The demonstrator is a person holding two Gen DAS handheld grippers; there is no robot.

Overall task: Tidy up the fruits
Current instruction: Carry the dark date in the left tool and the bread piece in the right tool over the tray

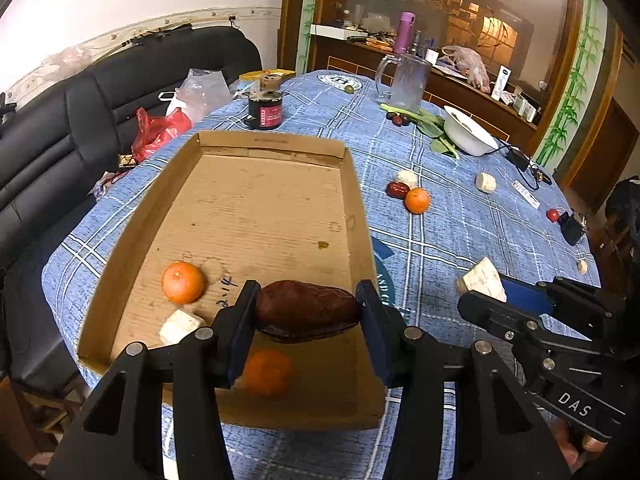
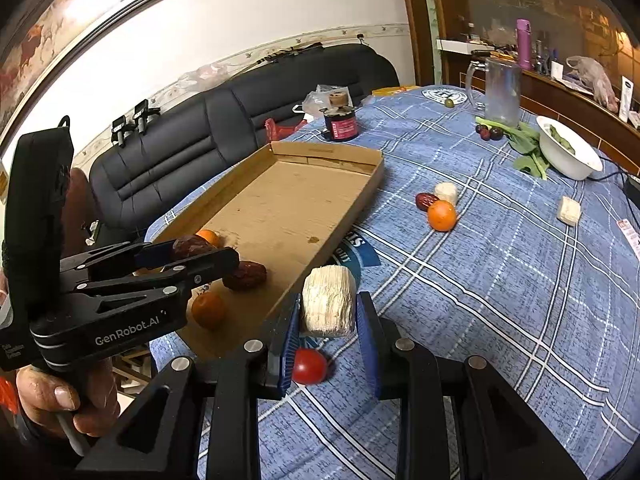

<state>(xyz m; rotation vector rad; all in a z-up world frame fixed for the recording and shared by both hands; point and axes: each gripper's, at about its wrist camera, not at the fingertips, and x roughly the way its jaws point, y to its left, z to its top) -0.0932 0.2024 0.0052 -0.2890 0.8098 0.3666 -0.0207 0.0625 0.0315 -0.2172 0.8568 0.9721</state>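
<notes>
Nearest the lens, your left gripper [image 1: 308, 314] holds a dark red date [image 1: 307, 310] clamped lengthwise between its pads, lifted over the near end of the cardboard tray [image 1: 360, 200], while your right gripper [image 2: 328, 316] is closed on a pale, ribbed white chunk [image 2: 329, 306] just outside the tray's right wall. Below that chunk a small red fruit [image 2: 309, 366] lies on the blue plaid tablecloth [image 2: 500, 300]. Your hand [image 2: 60, 396] wraps the left tool's handle at the lower edge of the right wrist view. Inside the tray, near its front, sit a blurred orange [image 1: 267, 372] directly under the held date, a second orange [image 1: 183, 282] to the left, a white block [image 1: 180, 326] beside it, and another date [image 2: 245, 275] seen only in the right wrist view. Farther out on the cloth, right of the tray, a loose orange [image 1: 417, 200], a date [image 1: 397, 190] and a white piece [image 1: 408, 178] cluster together, touching or nearly so, with one more white piece [image 1: 485, 182] well apart to the right. Beyond them a white bowl [image 1: 470, 130] rests against leafy greens [image 1: 430, 126], beside a clear pitcher [image 1: 406, 84], and a black cylinder [image 1: 265, 108] stands behind the tray's far wall. Behind the table runs a black sofa [image 1: 120, 92].
</notes>
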